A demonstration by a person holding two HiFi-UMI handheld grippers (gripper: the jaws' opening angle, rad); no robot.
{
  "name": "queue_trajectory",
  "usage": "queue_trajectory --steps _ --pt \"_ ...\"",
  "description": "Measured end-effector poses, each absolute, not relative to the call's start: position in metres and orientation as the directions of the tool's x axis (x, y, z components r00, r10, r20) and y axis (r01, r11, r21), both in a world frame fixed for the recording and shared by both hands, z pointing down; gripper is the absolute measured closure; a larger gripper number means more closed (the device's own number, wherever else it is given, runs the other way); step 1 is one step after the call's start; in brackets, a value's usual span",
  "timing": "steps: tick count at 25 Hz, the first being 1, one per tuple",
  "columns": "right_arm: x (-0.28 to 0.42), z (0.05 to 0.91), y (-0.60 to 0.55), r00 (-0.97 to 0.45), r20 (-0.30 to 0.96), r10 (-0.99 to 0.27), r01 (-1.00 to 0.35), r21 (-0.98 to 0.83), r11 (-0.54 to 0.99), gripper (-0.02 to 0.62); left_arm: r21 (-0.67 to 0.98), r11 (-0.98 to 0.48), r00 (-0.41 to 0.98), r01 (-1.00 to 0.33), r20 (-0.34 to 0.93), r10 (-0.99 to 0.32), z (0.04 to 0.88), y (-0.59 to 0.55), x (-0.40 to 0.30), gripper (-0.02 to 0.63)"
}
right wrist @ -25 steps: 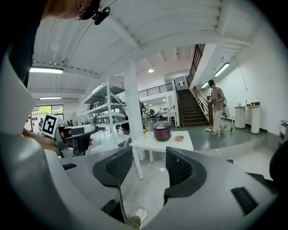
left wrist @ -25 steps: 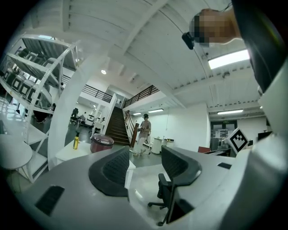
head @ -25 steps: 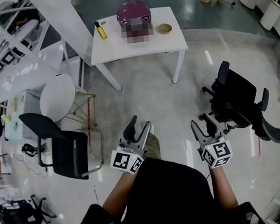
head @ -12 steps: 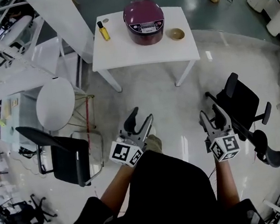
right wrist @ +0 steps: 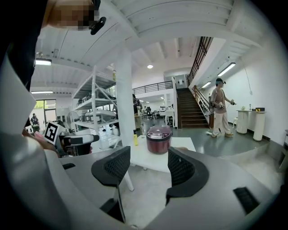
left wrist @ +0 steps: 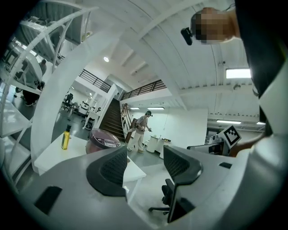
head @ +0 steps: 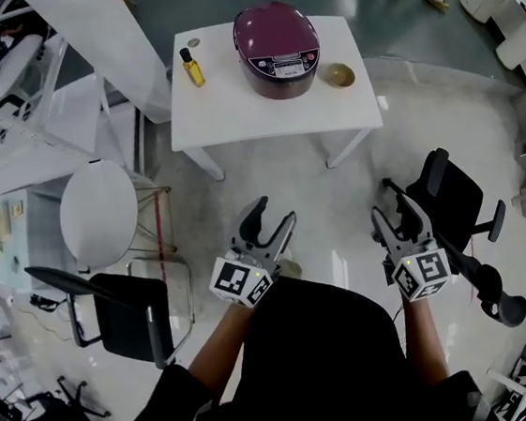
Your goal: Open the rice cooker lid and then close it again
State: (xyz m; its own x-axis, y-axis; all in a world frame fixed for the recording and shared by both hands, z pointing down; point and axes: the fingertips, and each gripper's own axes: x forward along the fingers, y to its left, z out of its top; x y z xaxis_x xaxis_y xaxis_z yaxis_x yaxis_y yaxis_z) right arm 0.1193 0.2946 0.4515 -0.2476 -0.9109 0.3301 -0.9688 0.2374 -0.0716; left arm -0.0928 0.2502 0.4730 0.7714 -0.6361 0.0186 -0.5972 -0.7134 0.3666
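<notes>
One maroon domed rice cooker (head: 277, 47), one yellow bottle (head: 191, 69), one tan bowl (head: 337, 75); only the gripper views show dark stairs (right wrist: 186, 108). Left gripper (head: 273, 213), right gripper (head: 392, 212): jaws opening, empty.

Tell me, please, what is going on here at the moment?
A person holds a gripper in each hand and stands some way back from the white table. The maroon rice cooker sits there with its lid shut, between a yellow bottle and a small bowl. The left gripper and right gripper are both empty, their fingers opening. Nothing has been touched yet.
</notes>
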Motion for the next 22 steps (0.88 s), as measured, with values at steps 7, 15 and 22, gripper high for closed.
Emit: queue_trajectory --steps 7,15,22 --pt "0.102 0.457 0.244 -0.246 0.353 -0.903 -0.969 -0.065 0.239 0.367 0.389 -0.720 0.787 -0.574 0.020 -0.617 0.480 0.208 -0.104 0.374" --pt "0.083 0.470 0.214 -0.295 0.362 -0.884 -0.955 -0.142 0.261 0.367 0.409 -0.692 0.767 -0.595 0.032 -0.641 0.491 0.173 -0.118 0.374" --pt "0.075 0.482 0.184 -0.347 0.352 -0.869 -0.937 -0.161 0.309 0.367 0.398 -0.659 0.734 -0.639 0.058 -0.677 0.495 0.161 -0.128 0.371"
